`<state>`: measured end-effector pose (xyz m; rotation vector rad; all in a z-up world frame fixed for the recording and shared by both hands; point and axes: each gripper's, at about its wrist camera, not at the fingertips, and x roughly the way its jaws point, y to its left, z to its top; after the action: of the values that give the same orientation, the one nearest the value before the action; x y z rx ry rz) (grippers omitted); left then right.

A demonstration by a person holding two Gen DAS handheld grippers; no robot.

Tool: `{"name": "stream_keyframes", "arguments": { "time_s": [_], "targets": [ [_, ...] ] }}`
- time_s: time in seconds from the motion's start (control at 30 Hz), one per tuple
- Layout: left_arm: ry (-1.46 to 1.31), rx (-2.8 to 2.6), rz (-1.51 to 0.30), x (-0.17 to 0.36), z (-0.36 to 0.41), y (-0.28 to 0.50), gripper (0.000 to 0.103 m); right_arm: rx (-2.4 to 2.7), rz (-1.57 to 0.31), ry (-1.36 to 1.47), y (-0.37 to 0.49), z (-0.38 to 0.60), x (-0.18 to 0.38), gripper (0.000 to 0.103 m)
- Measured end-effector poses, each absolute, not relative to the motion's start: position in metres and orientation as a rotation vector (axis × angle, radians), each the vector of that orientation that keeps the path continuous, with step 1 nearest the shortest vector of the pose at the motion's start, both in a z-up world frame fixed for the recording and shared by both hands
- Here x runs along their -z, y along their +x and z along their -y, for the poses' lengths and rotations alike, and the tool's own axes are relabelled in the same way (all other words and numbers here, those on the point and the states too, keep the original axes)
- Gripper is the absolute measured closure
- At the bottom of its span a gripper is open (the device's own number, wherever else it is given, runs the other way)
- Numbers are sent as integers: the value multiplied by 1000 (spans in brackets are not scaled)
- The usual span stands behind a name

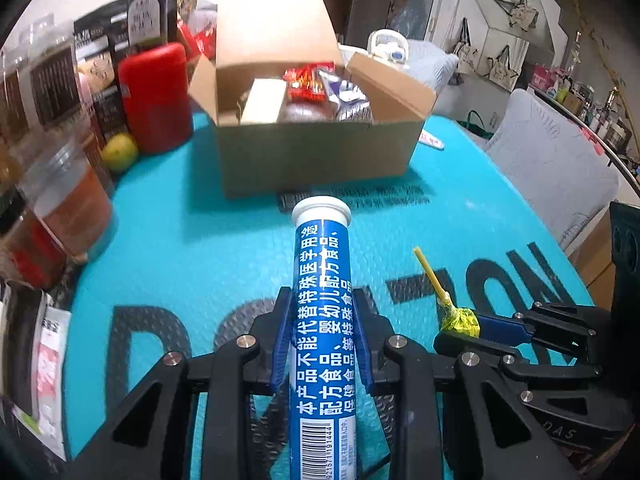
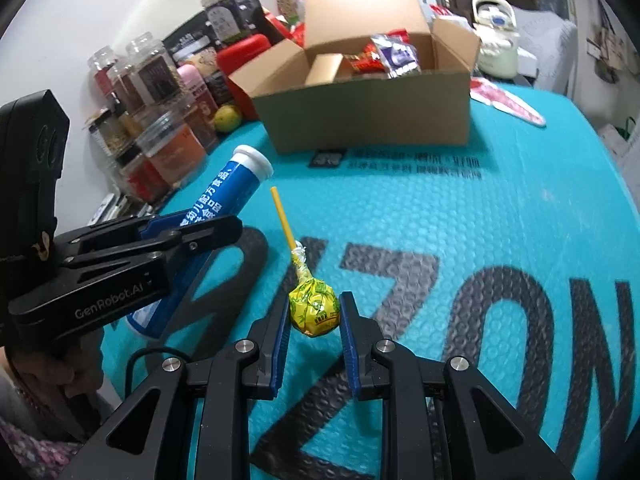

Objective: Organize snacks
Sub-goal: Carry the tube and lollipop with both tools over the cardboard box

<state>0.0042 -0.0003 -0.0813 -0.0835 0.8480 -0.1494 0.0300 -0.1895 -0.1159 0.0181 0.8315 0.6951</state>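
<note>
Two claws tilted down, left claw gripping tube, right claw gripping lollipop

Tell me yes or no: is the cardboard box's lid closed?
No: in the left wrist view the cardboard box stands with its flaps up, and snack packets show inside.

Left claw angled down over desk, blue pads clamped on sides of blue tube; bare hand grips its handle at lower left of right view. Right claw angled down, pads pinching wrapped head of lollipop
</note>
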Motion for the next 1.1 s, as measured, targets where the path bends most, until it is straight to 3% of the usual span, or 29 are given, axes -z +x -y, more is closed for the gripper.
{"name": "stream_keyframes", "arguments": {
  "time_s": [1.1],
  "targets": [
    [-119, 195, -540, -39, -7, 101, 75, -691, -561, -1, 124, 189, -16, 79]
  ]
}}
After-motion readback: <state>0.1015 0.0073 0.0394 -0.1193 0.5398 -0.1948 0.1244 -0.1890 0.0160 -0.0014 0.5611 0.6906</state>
